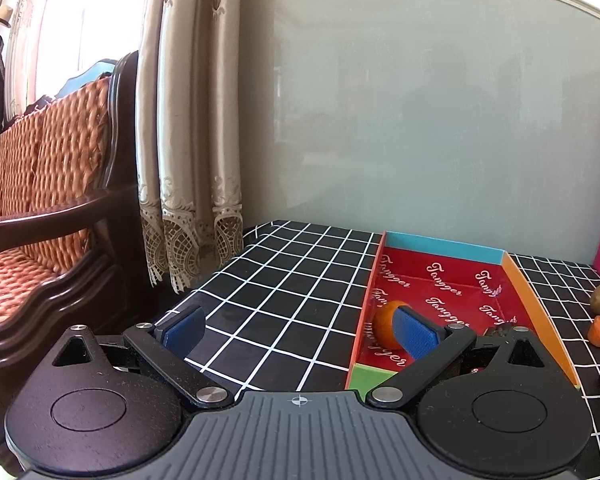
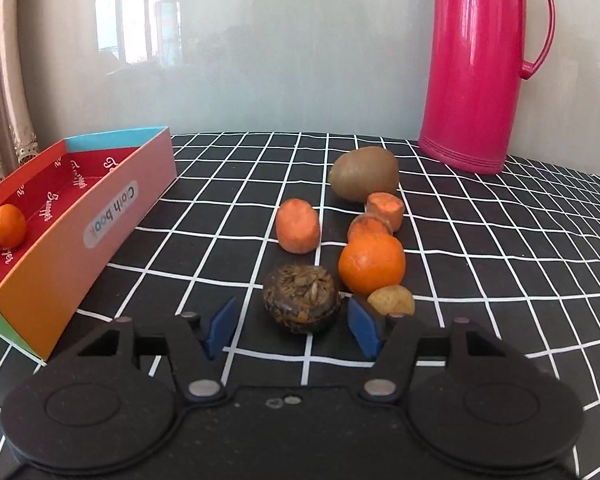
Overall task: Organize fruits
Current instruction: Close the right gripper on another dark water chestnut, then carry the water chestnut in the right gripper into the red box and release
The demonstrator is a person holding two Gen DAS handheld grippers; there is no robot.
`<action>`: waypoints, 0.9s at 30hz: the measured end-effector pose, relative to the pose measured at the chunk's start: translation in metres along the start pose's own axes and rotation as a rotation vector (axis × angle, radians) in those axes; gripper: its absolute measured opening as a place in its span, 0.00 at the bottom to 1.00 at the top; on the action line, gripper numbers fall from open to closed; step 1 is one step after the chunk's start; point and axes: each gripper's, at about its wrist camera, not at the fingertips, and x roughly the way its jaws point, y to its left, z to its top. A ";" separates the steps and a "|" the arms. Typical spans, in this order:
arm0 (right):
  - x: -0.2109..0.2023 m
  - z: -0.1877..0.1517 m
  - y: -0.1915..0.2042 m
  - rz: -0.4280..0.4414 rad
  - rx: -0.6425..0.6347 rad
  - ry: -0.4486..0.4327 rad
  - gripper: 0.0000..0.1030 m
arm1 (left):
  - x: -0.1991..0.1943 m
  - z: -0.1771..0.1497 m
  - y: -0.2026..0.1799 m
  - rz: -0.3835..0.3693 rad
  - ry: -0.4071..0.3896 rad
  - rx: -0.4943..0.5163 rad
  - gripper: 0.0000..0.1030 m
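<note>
**Fruit sorting: both grippers open, one orange in the box**

We hold the right gripper (image 2: 294,330) low over the table (image 2: 500,248), its blue fingers (image 2: 220,326) spread wide and gripping nothing. Between the fingertips, just ahead of them, sits a dark dried fruit (image 2: 302,298) on the checked cloth. Just beside the right finger lies a small tan fruit (image 2: 392,300), touching the large orange (image 2: 372,264) behind it. Further back we see three cut carrot pieces: one (image 2: 298,226) standing apart to the left, one (image 2: 368,226) directly behind the large orange, and one (image 2: 385,209) next to the kiwi (image 2: 364,174). The pink thermos jug (image 2: 480,64) stands at the far edge against the wall.

We hold the left gripper (image 1: 300,330) with its fingers (image 1: 182,328) fully apart, also empty. Its right finger overlaps the near end of the red-lined box (image 1: 444,246), partly covering the small orange (image 1: 384,324) that rests on the box floor near the left wall. The wooden chair (image 1: 48,216) and curtain (image 1: 188,120) stand beyond the table's left edge.
</note>
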 end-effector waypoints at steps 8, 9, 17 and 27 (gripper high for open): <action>-0.004 0.000 -0.001 -0.004 -0.009 -0.011 0.39 | -0.003 0.000 0.001 0.001 -0.007 -0.006 0.96; -0.005 0.001 -0.001 -0.005 -0.008 -0.013 0.39 | -0.003 0.000 0.002 0.002 -0.007 -0.004 0.96; -0.021 0.005 0.001 0.003 -0.001 -0.057 0.39 | -0.004 -0.001 0.008 0.019 -0.001 -0.006 0.96; -0.037 0.014 0.014 0.024 -0.009 -0.104 0.39 | -0.010 -0.002 0.012 0.015 -0.003 0.004 0.96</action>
